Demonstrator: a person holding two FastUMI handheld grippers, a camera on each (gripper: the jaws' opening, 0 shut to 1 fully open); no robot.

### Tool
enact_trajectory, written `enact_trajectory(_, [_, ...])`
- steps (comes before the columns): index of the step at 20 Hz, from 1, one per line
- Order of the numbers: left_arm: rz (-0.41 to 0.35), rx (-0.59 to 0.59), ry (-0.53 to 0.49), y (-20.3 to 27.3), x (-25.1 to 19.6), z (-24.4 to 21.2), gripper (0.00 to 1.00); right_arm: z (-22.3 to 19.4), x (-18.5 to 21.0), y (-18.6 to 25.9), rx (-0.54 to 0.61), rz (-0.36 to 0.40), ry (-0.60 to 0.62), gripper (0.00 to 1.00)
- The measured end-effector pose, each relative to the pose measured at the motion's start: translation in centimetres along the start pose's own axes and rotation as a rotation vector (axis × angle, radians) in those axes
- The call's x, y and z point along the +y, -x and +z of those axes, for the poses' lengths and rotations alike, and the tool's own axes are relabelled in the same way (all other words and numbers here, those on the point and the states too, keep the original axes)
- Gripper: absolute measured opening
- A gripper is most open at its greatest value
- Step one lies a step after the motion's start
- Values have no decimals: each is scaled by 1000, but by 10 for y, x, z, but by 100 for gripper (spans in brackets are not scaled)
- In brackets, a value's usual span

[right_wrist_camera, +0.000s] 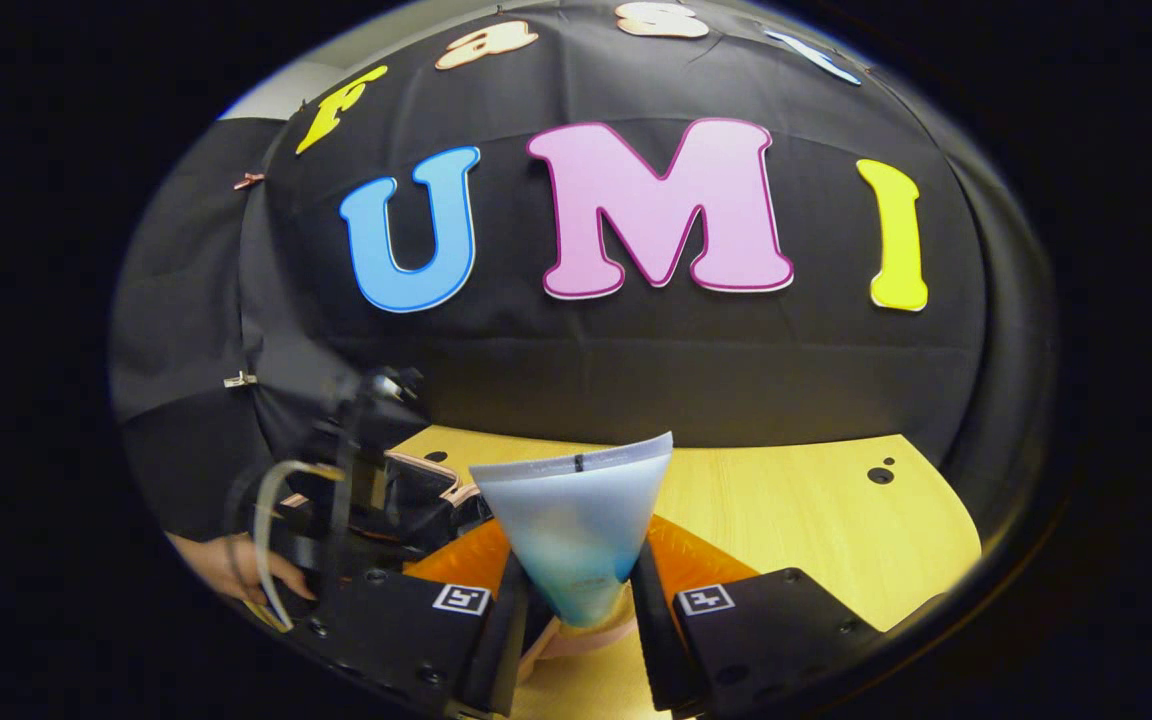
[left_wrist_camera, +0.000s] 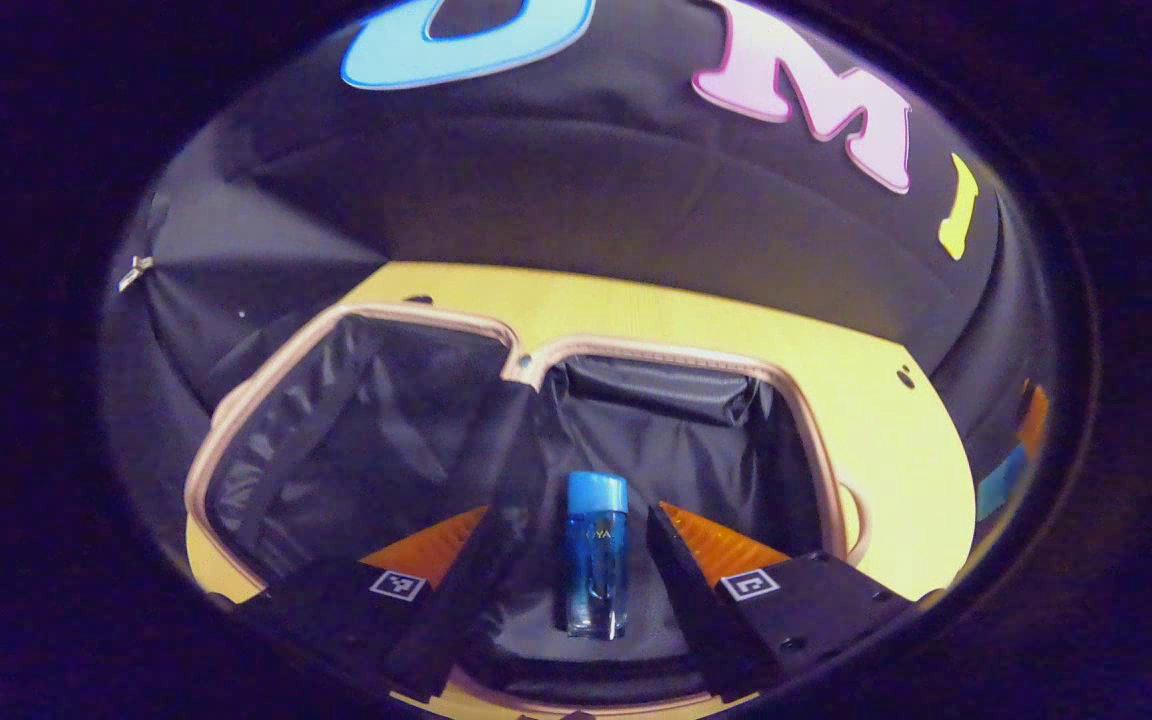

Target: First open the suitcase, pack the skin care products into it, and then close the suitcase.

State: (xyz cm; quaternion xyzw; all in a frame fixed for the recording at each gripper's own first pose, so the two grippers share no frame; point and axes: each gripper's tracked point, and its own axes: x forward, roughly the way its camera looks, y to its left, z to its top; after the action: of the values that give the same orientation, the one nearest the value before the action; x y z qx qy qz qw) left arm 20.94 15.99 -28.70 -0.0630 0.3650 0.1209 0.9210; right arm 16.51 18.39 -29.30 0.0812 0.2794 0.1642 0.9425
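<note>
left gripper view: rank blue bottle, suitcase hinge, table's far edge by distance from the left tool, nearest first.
1. blue bottle: lying in the right compartment between the fingers of the left tool, which are spread and clear of it.
2. suitcase hinge: centre, where the two open halves meet.
3. table's far edge: beyond the suitcase, at the booth wall.
</note>
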Motion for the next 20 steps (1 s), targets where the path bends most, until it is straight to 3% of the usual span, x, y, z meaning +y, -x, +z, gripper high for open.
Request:
enact_trajectory(4, [77, -153, 13, 100, 42, 31, 93, -40, 19, -37, 151, -22, -18, 53])
enact_trajectory(8, [115, -267, 105, 160, 74, 32, 94, -89, 40, -62, 315, -51, -77, 53])
enact_trajectory(9, [111, -260, 121, 169, 75, 26, 89, -101, 44, -68, 360, -69, -90, 53])
enact_trajectory(10, [117, -251, 131, 175, 81, 18, 94, -113, 49, -71, 409, -82, -117, 53])
enact_trajectory(16, [149, -245, 174, 195, 95, 3, 94, -167, 50, -86, 593, -211, -131, 53])
enact_trajectory(17, [145, -248, 175, 198, 95, 4, 94, -174, 49, -86, 616, -231, -136, 46])
enact_trajectory(20, [145, -228, 192, 207, 97, 3, 94, -181, 54, -93, 643, -267, -184, 61])
